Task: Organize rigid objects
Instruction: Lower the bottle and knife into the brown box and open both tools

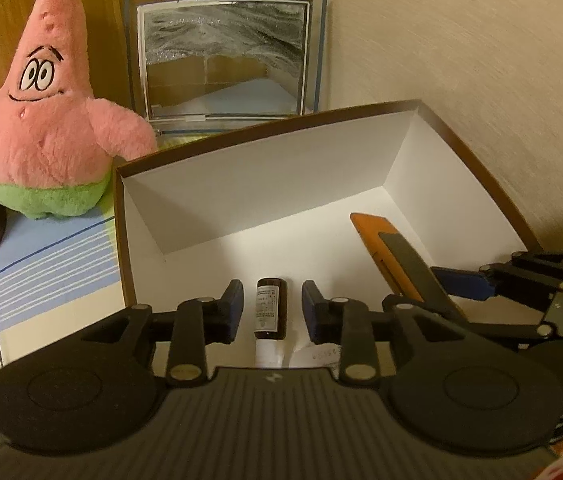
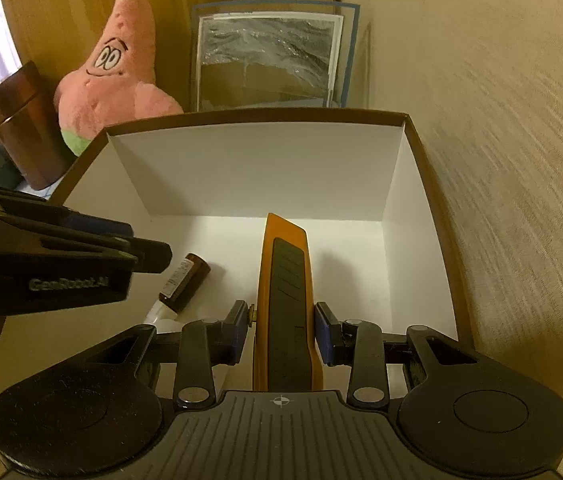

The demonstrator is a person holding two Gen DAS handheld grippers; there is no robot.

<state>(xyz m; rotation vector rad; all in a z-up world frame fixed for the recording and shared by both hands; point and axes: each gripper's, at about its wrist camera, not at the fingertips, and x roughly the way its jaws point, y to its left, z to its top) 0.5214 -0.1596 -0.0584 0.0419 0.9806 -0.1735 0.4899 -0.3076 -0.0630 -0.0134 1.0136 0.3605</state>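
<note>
A white-lined cardboard box point(image 1: 265, 130) with a brown rim stands open against the wall. On its floor lies a small brown bottle point(image 1: 270, 300) with a white cap, between the pads of my left gripper point(image 1: 271, 312). The jaws stand apart, with a gap on each side of the bottle. An orange-and-black utility knife point(image 2: 287, 264) rests with its far end on the box floor, and my right gripper point(image 2: 283, 326) is shut on its body. In the right wrist view the bottle point(image 2: 185, 280) lies left of the knife, below my left gripper point(image 2: 141, 248).
A pink starfish plush point(image 1: 41, 120) and a framed sand picture point(image 1: 225, 60) stand behind the box. A brown canister point(image 2: 21, 120) is to the plush's left. The wall point(image 2: 501, 160) runs close along the box's right side. A checked cloth point(image 1: 41, 260) covers the table.
</note>
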